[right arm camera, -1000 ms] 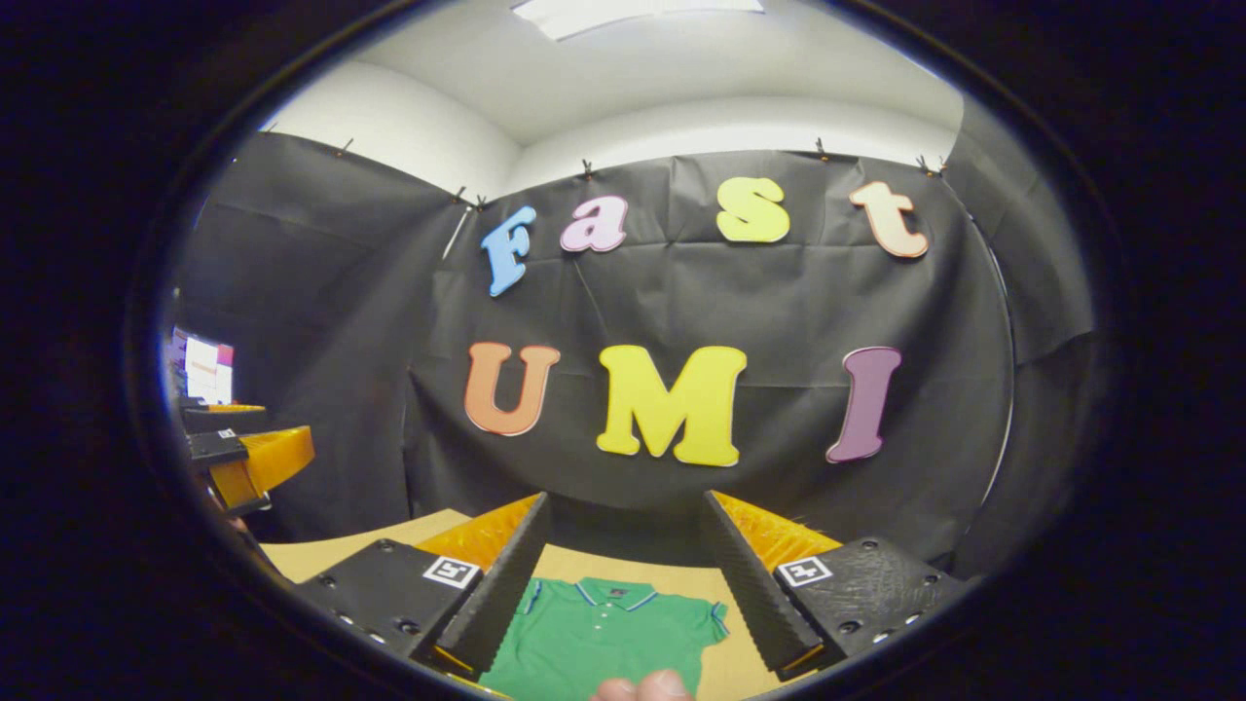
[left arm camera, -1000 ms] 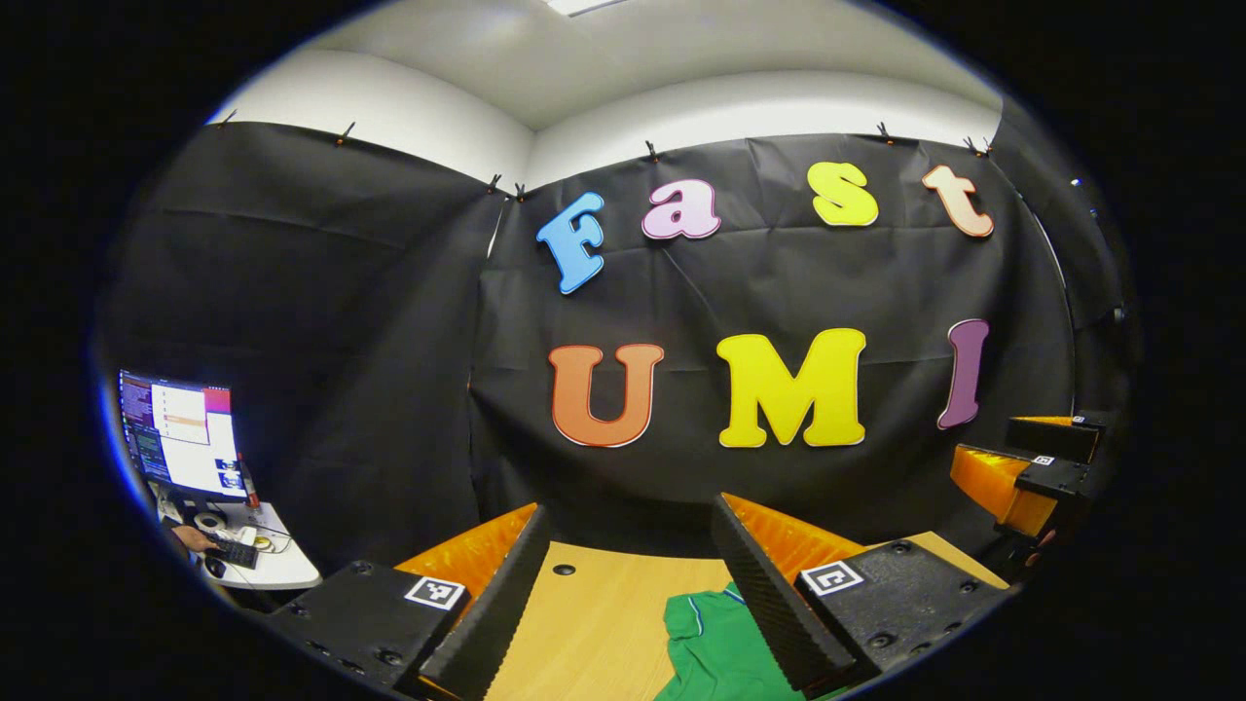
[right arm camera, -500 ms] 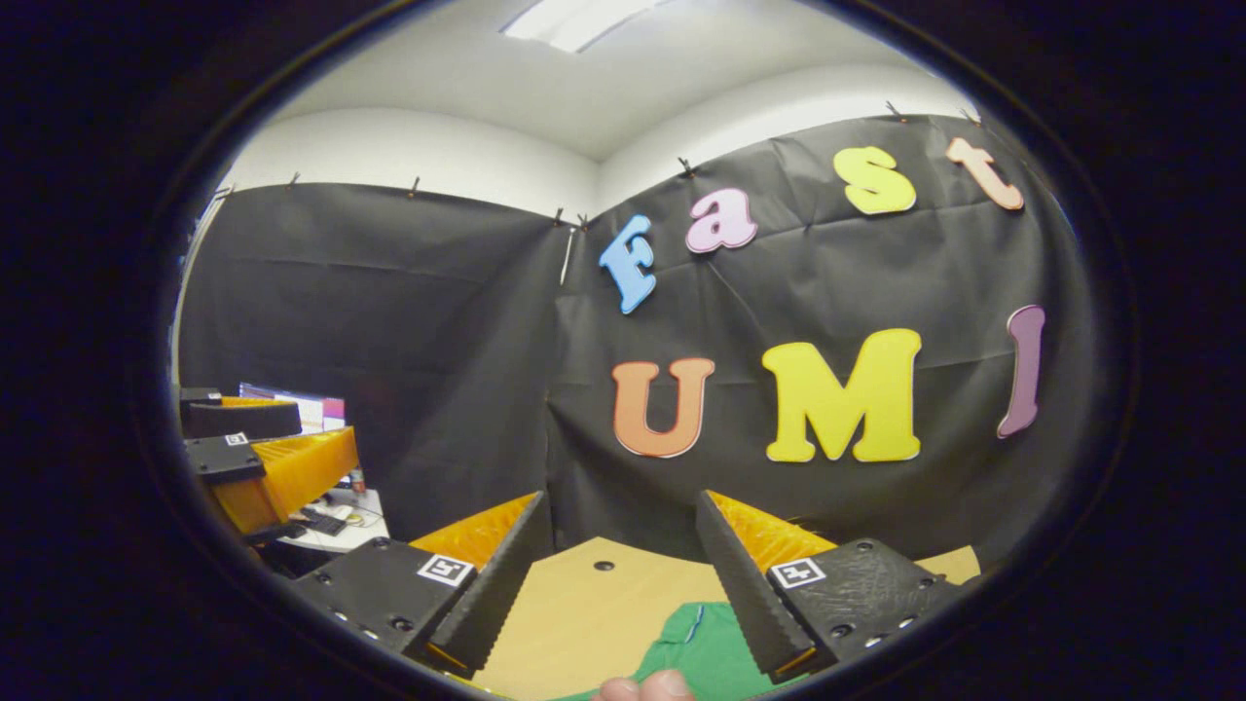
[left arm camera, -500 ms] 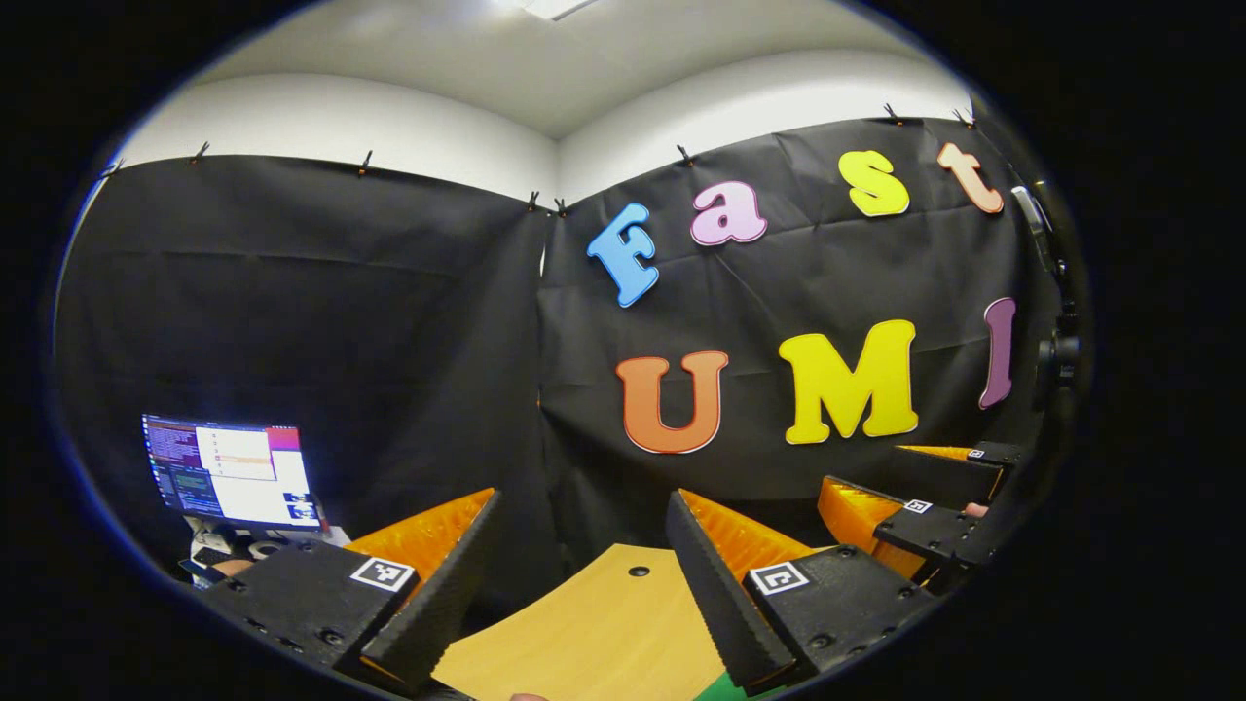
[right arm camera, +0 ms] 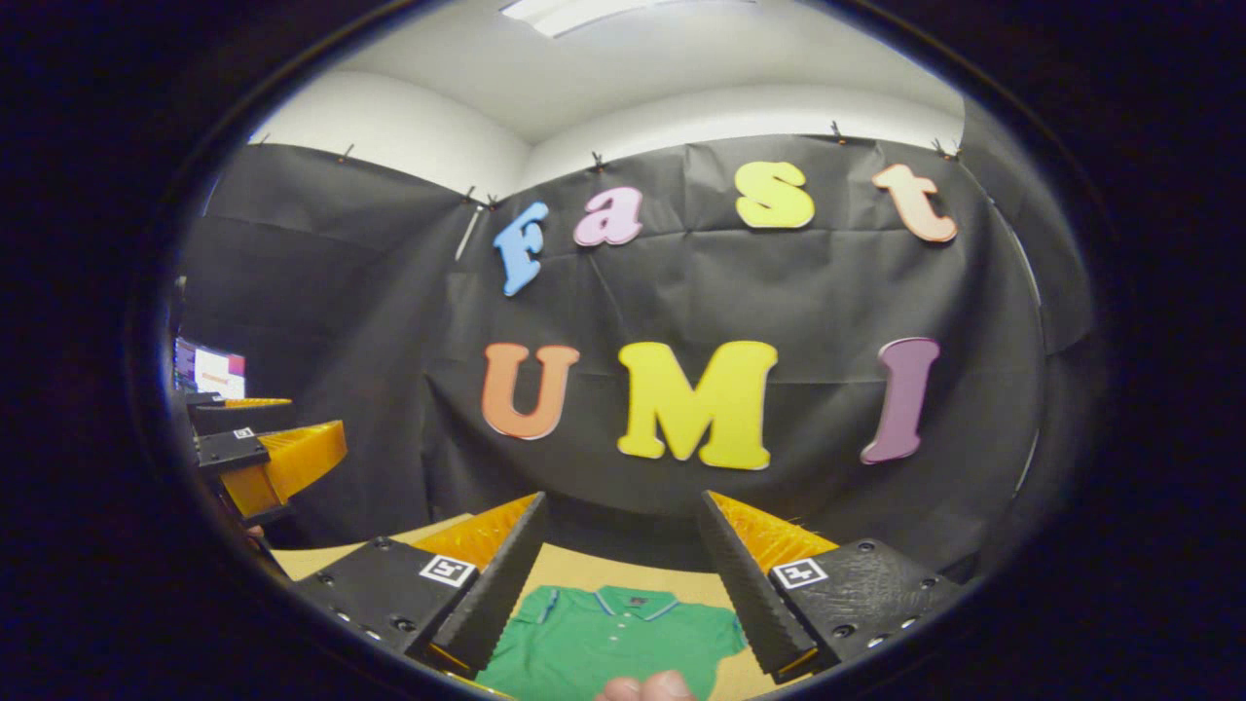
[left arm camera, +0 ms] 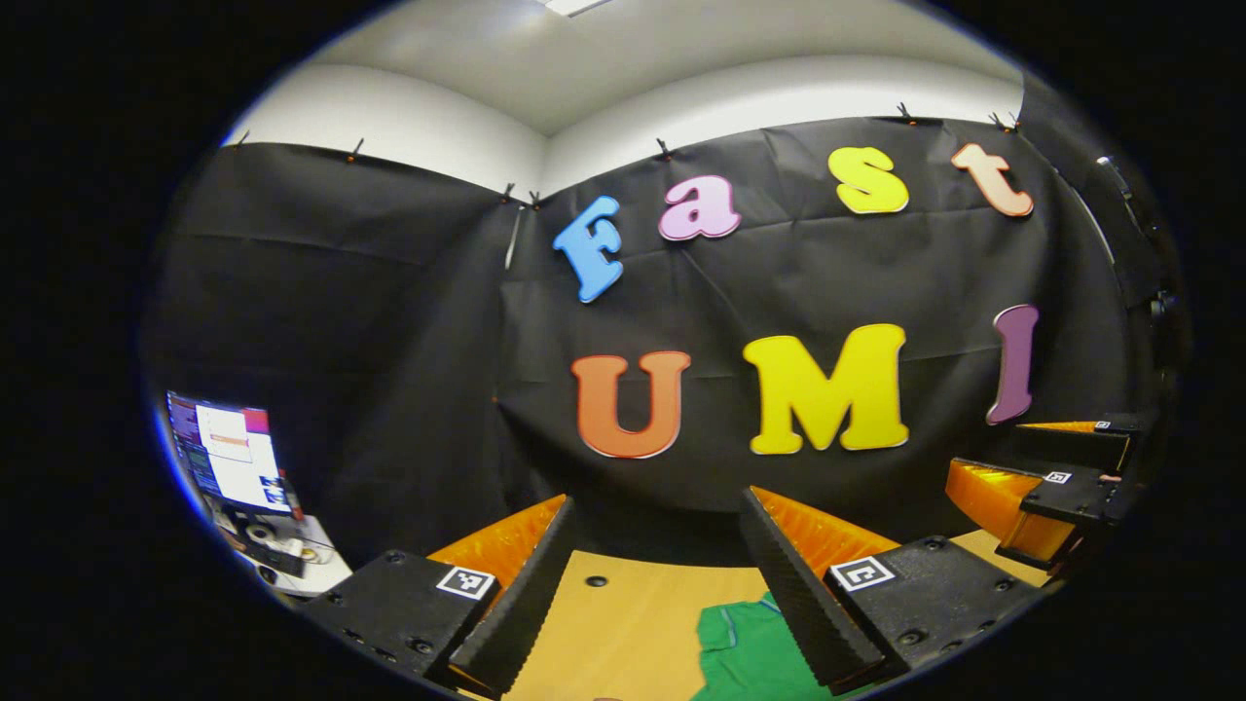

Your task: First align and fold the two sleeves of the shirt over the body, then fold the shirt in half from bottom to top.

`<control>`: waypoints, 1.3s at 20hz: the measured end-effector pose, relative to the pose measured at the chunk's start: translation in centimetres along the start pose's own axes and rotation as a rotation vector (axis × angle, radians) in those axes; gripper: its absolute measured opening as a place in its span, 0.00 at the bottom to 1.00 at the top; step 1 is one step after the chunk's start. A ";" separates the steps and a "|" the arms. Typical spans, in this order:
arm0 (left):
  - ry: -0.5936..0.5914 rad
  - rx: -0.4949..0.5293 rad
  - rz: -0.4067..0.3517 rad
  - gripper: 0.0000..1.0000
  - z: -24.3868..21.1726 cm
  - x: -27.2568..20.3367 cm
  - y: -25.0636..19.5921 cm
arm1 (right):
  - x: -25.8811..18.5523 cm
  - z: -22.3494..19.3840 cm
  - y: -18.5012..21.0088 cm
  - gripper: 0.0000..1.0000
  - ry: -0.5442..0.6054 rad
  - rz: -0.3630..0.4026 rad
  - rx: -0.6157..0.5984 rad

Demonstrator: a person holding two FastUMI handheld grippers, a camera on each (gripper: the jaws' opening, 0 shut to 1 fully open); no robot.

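A green polo shirt [right arm camera: 608, 647] lies flat on the wooden table [right arm camera: 574, 567], collar toward the far wall, both short sleeves spread out. My right gripper [right arm camera: 618, 574] hangs open above it, nothing between its fingers. In the left gripper view, a sleeve and shoulder of the shirt [left arm camera: 750, 652] show at the bottom, partly hidden behind the right finger [left arm camera: 798, 594]. My left gripper [left arm camera: 652, 584] is open and empty above the bare table [left arm camera: 623, 633]. Each gripper also appears off to the side in the other's view: the right gripper [left arm camera: 1042, 487] and the left gripper [right arm camera: 263, 458].
Black cloth walls close the far side of the table. A lit monitor [left arm camera: 229, 453] and a small white desk with clutter [left arm camera: 292, 560] stand to the far left. A fingertip [right arm camera: 647, 686] shows at the bottom edge of the right gripper view.
Both grippers swung left half a second ago and have swung back right. The whole shirt front is again between the right gripper's fingers. Both stay open.
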State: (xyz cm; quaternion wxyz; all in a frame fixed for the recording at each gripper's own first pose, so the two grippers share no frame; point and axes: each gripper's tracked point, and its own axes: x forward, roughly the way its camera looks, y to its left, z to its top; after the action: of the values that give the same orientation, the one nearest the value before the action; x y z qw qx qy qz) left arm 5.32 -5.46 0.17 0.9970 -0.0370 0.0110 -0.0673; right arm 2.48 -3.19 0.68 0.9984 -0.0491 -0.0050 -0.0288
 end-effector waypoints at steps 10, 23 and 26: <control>0.047 -0.039 -0.222 1.00 -3.3 4.5 -8.3 | -3.2 -5.5 -13.8 0.95 0.149 -0.276 -0.030; 0.140 -0.011 -0.111 1.00 -4.8 4.5 -7.0 | 9.9 -33.0 -14.0 0.95 0.756 -0.034 0.068; 0.167 -0.003 -0.056 1.00 -5.4 4.1 -5.6 | 12.7 -38.5 -14.4 0.96 0.852 -0.029 0.115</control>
State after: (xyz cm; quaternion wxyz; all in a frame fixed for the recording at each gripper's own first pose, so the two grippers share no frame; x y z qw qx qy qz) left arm 8.53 -11.94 -4.87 0.9902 -0.0330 0.0933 -0.0982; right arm 14.61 -22.01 -36.10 0.9118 0.0230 0.4056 -0.0600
